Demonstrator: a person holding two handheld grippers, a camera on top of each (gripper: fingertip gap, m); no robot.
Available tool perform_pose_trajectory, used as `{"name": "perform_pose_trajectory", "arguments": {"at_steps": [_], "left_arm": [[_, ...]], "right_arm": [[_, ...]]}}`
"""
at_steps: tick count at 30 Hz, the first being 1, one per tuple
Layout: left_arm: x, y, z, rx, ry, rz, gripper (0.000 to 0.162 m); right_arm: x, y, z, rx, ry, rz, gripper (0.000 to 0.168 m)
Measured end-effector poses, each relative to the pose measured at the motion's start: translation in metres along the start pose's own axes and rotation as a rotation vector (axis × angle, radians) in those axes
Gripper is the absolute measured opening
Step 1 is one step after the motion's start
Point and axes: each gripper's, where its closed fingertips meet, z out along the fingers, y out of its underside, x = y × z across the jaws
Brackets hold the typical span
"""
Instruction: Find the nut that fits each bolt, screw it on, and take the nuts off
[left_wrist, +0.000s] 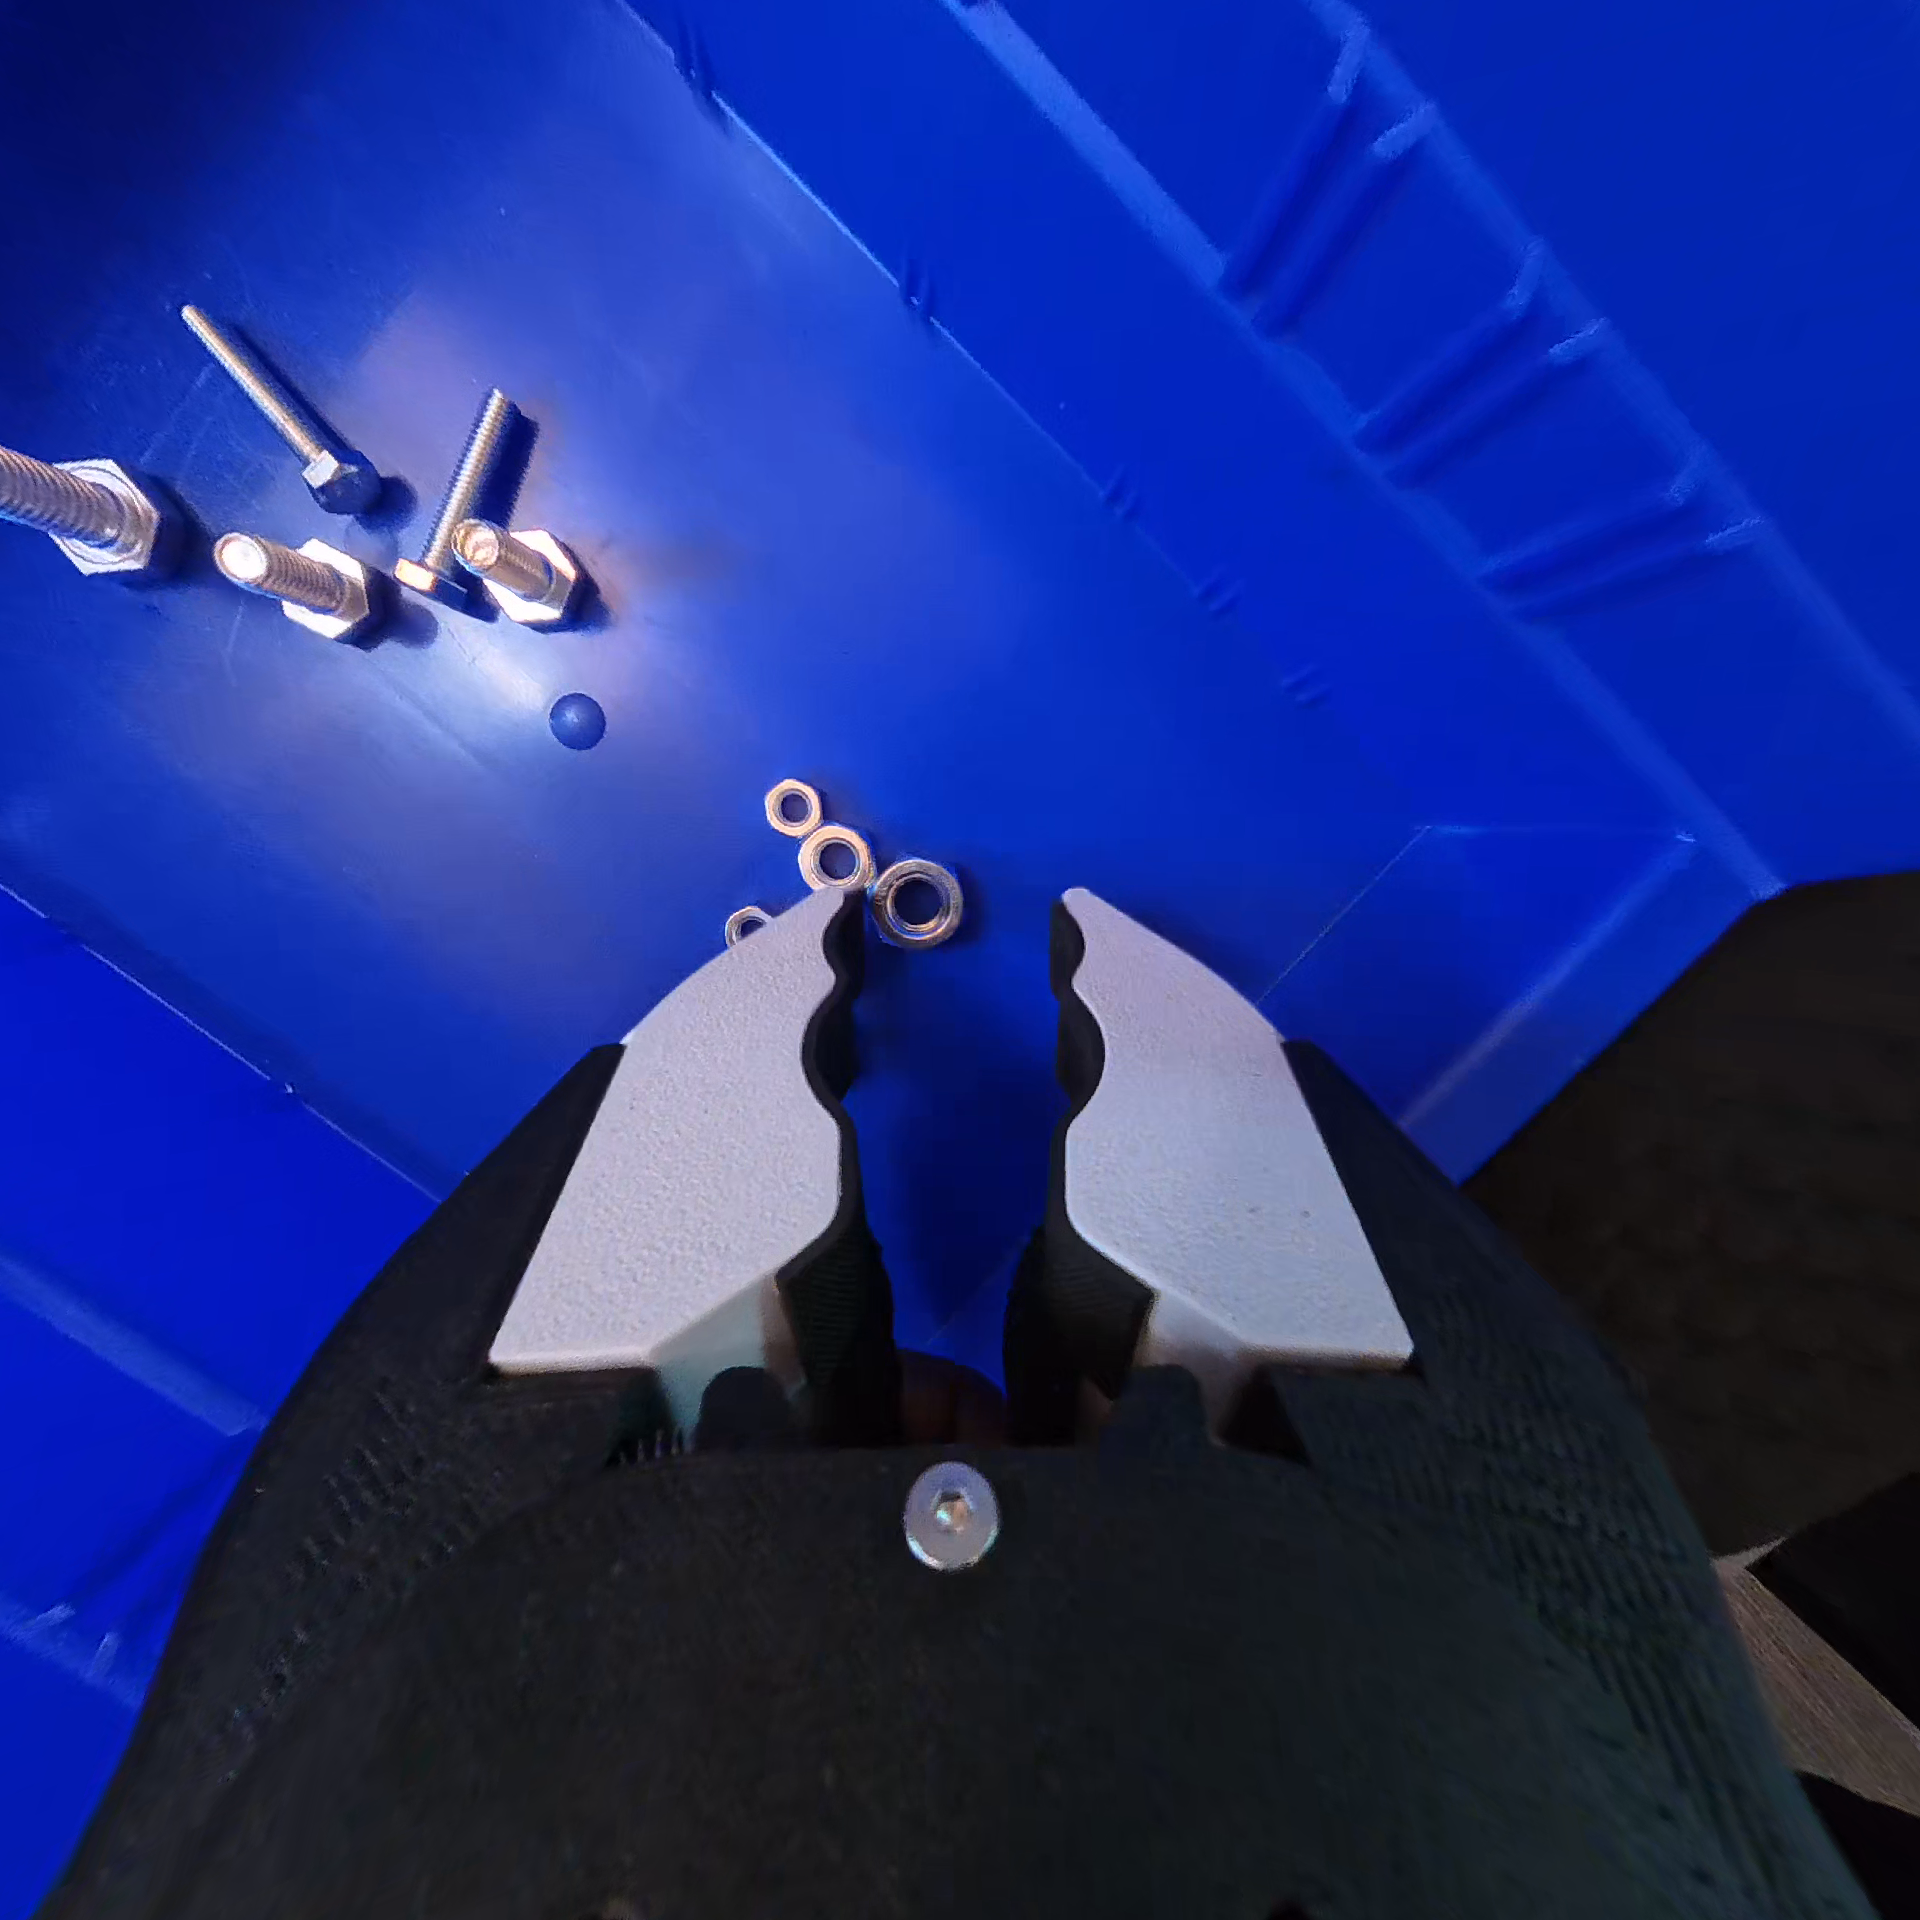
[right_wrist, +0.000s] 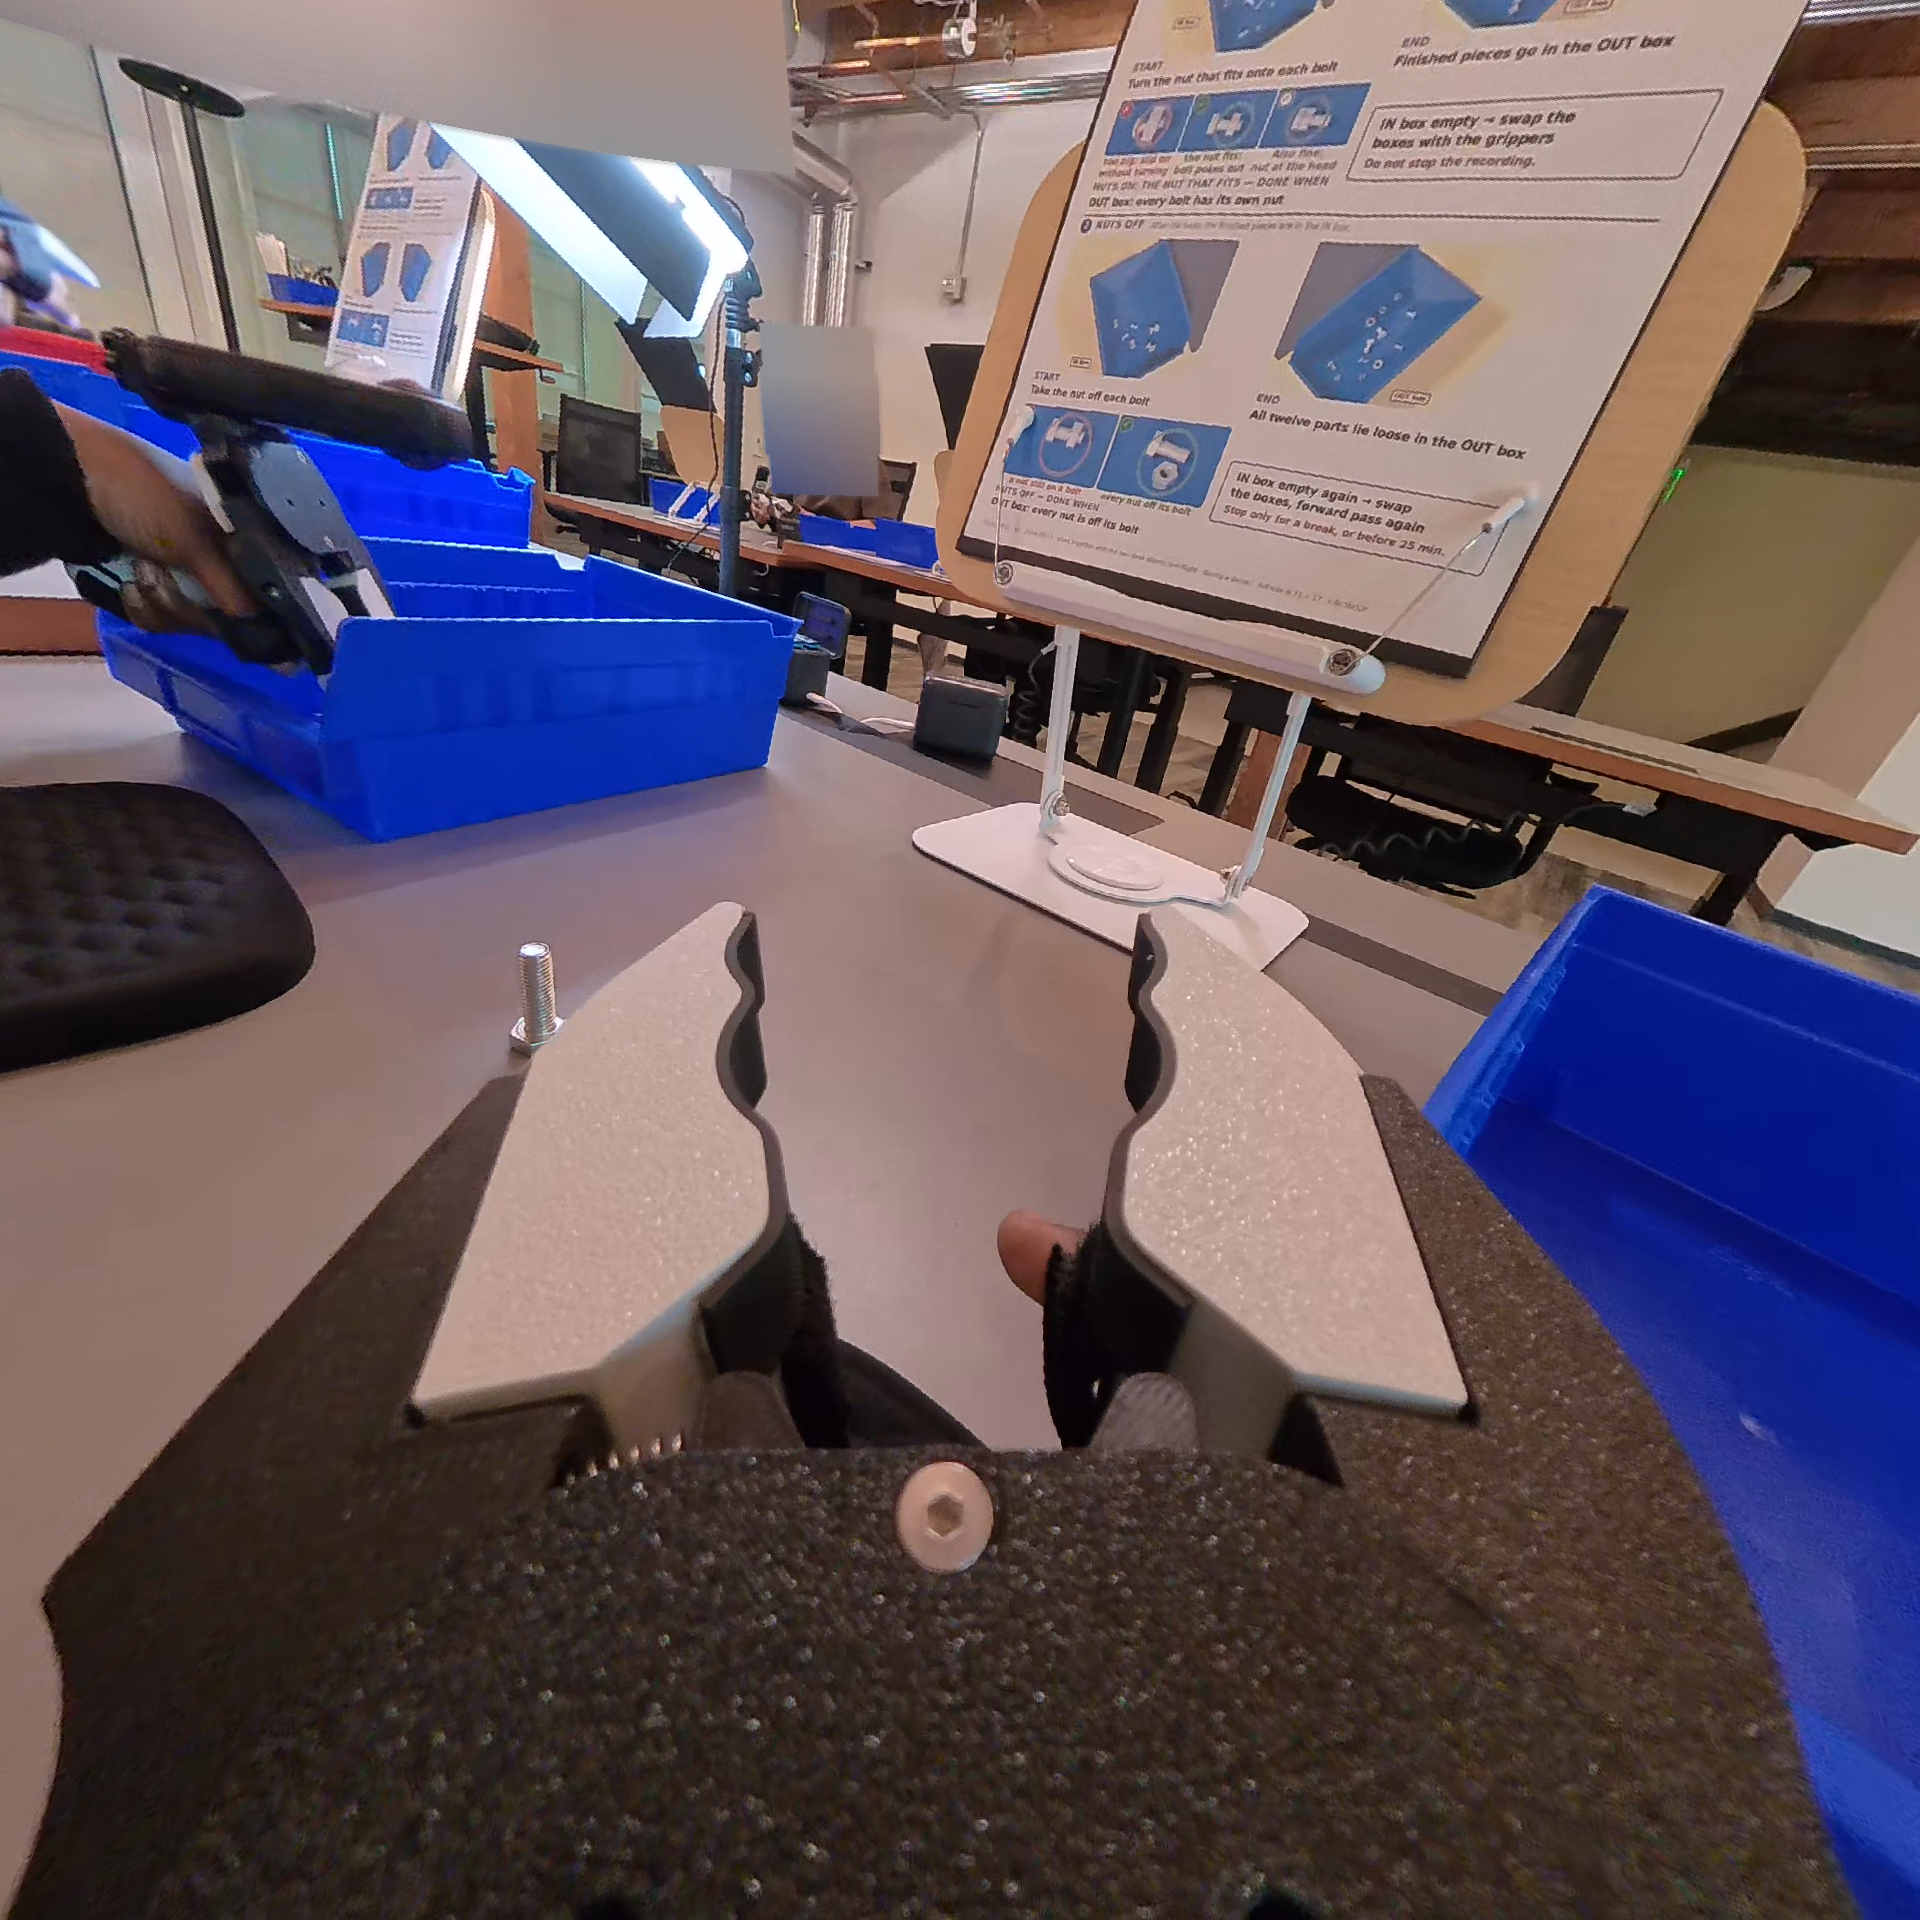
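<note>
Blue bin, nuts beside open left tongs

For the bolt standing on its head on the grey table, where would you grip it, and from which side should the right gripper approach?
Grip the threaded shank of the bolt, above the hex head. It stands upright on the table, so the shank is free all round while the head lies flat against the surface. The open right gripper could come in level from its present side, one finger on each side of the shank.
</note>
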Motion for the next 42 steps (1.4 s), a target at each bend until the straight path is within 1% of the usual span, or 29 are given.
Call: {"name": "perform_pose_trajectory", "arguments": {"at_steps": [9, 11, 15, 18, 21, 24, 27, 29, 32, 35, 38, 42], "left_arm": [[-0.001, 0.002, 0.006, -0.024, -0.018, 0.017, 0.025], [-0.001, 0.002, 0.006, -0.026, -0.02, 0.023, 0.019], [0.0, 0.001, 0.006, -0.013, -0.033, 0.036, 0.018], [0.001, -0.006, -0.005, 0.031, -0.064, 0.038, 0.018], [0.01, -0.025, -0.032, 0.117, -0.121, 0.073, 0.018], [0.033, -0.053, -0.066, 0.21, -0.18, 0.156, 0.018], [0.078, -0.086, -0.094, 0.319, -0.174, 0.289, 0.018], [0.12, -0.105, -0.1, 0.374, -0.124, 0.4, 0.018], [0.183, -0.123, -0.09, 0.395, -0.017, 0.564, 0.018], [0.231, -0.132, -0.061, 0.349, 0.075, 0.692, 0.018], [0.26, -0.131, -0.024, 0.255, 0.145, 0.764, 0.018], [0.279, -0.127, 0.012, 0.164, 0.192, 0.809, 0.018]], "right_arm": [[0.001, -0.001, 0.0, 0.007, 0.003, 0.002, 0.069], [0.001, -0.001, 0.0, 0.006, 0.004, 0.001, 0.068], [0.0, 0.0, 0.0, 0.002, 0.003, -0.001, 0.069], [0.0, 0.0, 0.0, 0.0, 0.002, 0.001, 0.069], [0.0, 0.001, 0.001, -0.004, 0.002, -0.002, 0.069], [0.0, 0.002, 0.001, -0.01, 0.002, -0.008, 0.069], [-0.001, 0.003, 0.001, -0.013, 0.002, -0.011, 0.069], [-0.001, 0.003, 0.001, -0.012, 0.003, -0.01, 0.069], [-0.001, 0.002, 0.001, -0.009, 0.002, -0.011, 0.068], [-0.001, 0.002, 0.0, -0.003, 0.002, -0.01, 0.068], [0.0, 0.0, -0.001, 0.009, 0.004, -0.007, 0.068], [0.001, -0.001, -0.003, 0.024, 0.005, 0.007, 0.068]]}}
